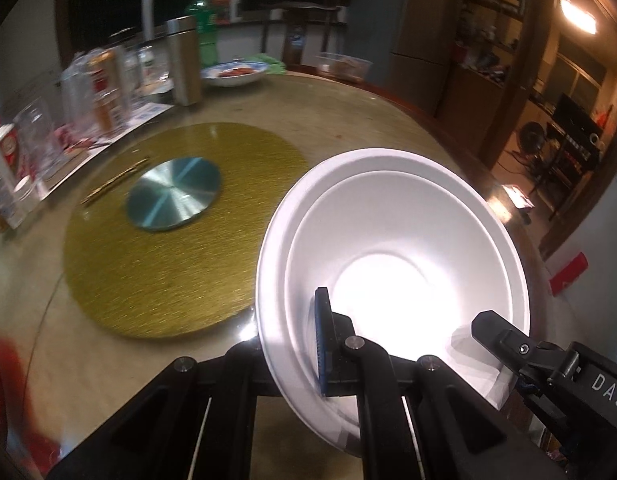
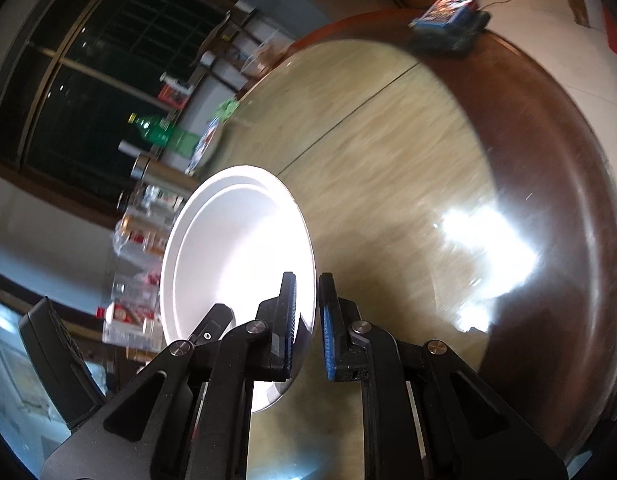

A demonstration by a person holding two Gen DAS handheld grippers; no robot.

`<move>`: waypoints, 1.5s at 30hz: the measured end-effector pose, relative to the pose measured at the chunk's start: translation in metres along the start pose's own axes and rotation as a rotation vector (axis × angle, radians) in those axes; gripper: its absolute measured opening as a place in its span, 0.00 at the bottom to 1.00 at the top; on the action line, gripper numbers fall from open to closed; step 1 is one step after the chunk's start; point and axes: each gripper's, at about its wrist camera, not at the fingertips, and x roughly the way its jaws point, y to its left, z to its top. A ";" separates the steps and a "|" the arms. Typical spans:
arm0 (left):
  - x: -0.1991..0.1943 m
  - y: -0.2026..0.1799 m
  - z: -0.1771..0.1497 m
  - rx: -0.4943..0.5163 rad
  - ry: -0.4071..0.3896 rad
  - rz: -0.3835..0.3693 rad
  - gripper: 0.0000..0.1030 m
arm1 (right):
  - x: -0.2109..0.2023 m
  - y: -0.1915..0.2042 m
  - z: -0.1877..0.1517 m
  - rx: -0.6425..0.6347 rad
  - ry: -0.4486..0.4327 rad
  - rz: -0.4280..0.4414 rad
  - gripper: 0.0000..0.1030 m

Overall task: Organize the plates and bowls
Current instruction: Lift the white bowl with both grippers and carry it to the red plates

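White bowls (image 1: 392, 256), two nested, held tilted above the round table (image 1: 348, 120) by both grippers

Nearest the bowls, the left gripper (image 1: 308, 344) is clamped on their near rim, one blue pad (image 1: 322, 340) inside the inner bowl and the other finger hidden behind the wall; on the opposite side of the bowls the right gripper (image 2: 308, 320) pinches the rim (image 2: 306, 312) between its blue pads, its black finger reaching over the edge. Just beside the bowls to their left lies a gold round mat (image 1: 168, 248) bearing a silver disc (image 1: 174, 194) and a thin gold stick (image 1: 114, 180). Farther behind the bowls stand a steel flask (image 1: 184, 60), a green bottle (image 1: 202, 20), a plate of food (image 1: 234, 72) and blurred jars and packets
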 end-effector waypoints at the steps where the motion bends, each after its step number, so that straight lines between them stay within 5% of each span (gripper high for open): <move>1: -0.002 0.006 -0.001 -0.005 -0.003 0.004 0.05 | 0.001 0.004 -0.004 -0.008 0.005 0.003 0.11; 27: -0.077 0.138 -0.050 -0.211 -0.084 0.081 0.06 | 0.035 0.113 -0.102 -0.266 0.133 0.062 0.11; 45: -0.120 0.187 -0.068 -0.289 -0.168 0.104 0.06 | 0.028 0.164 -0.139 -0.394 0.139 0.123 0.11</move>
